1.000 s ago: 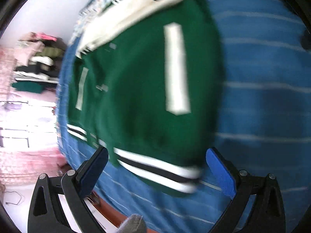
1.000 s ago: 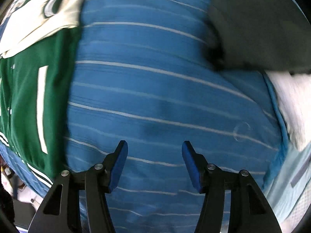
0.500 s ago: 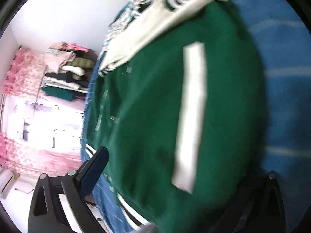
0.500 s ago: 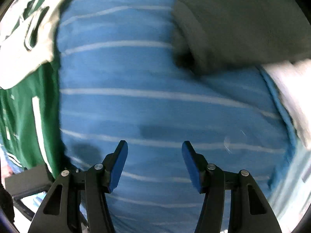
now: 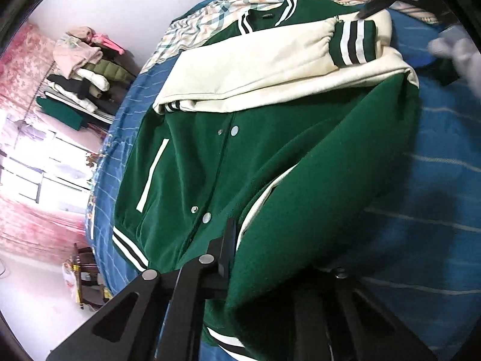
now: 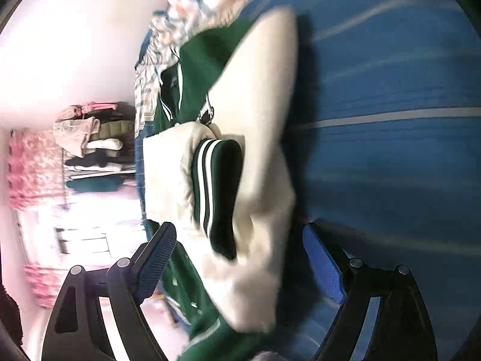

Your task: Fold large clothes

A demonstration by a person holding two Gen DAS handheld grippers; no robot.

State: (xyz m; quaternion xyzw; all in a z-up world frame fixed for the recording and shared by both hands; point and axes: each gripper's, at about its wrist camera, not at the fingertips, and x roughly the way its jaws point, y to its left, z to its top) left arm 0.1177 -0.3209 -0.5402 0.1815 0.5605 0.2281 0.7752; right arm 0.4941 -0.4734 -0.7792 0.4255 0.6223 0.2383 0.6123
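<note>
Jacket (image 5: 270, 156) on bed (image 5: 436, 186), sleeves (image 5: 255, 69) atop.

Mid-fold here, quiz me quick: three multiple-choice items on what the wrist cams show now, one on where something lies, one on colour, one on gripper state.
1. Where does the striped cuff lie?
A. on the cream sleeve, folded across the jacket
B. hanging off the bed edge
C. on the clothes rack

2. What colour is the jacket body?
A. red
B. dark green
C. black

3. How does the right gripper stand?
A. shut on the plaid sheet
B. shut on nothing
C. open, fingers either side of the sleeve

Answers:
1 A: the cuff rests on the cream sleeve laid over the chest.
2 B: green cloth with snaps fills the left wrist view, lying on the blue bedspread.
3 C: the blue pads stand wide apart. The left gripper, by contrast, pinches the jacket's hem side.
</note>
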